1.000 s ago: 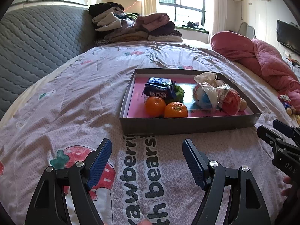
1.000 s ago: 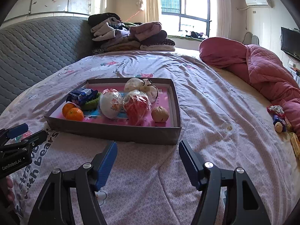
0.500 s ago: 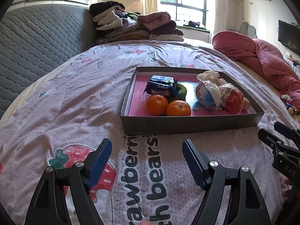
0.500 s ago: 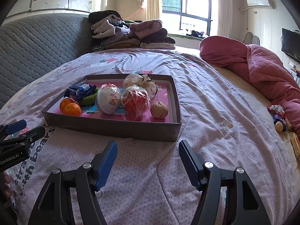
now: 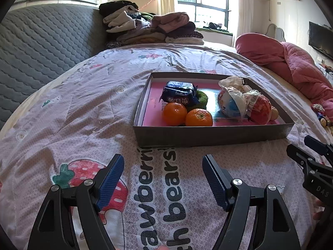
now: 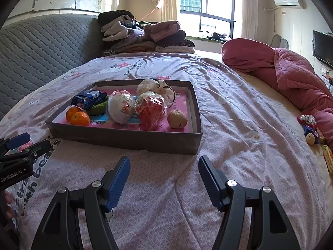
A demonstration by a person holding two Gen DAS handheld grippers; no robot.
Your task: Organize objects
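The tray (image 5: 212,134) with the objects lies on the bed (image 5: 83,114), ahead of both grippers and apart from them. The left gripper (image 5: 163,167) hovers over the printed bedcover (image 6: 229,114) with its fingers (image 5: 111,177) spread wide and nothing between them; the near wall of the tray is just beyond their tips. The right gripper (image 6: 164,166) is also released, its fingers (image 6: 119,177) wide apart over bare cover, and the near right corner of the tray stands just in front of them.

Inside the tray, nearest on the left side, two oranges (image 5: 187,115) sit touching each other. Behind them is a blue snack packet (image 5: 180,94) that leans on a green thing (image 5: 200,100), maybe a sponge, the view is not clear enough. Toward the right side lie a white egg-shaped toy in plastic wrap (image 6: 120,108) and a red one (image 6: 150,111) beside it, then a small brownish fruit (image 6: 177,119) near the right wall. At the far side a crumpled white bag (image 6: 158,88) rests.

Farther away a pink quilt (image 6: 291,79) is heaped on the right, and a pile of folded clothes (image 5: 152,29) stands at the headboard (image 5: 41,41).
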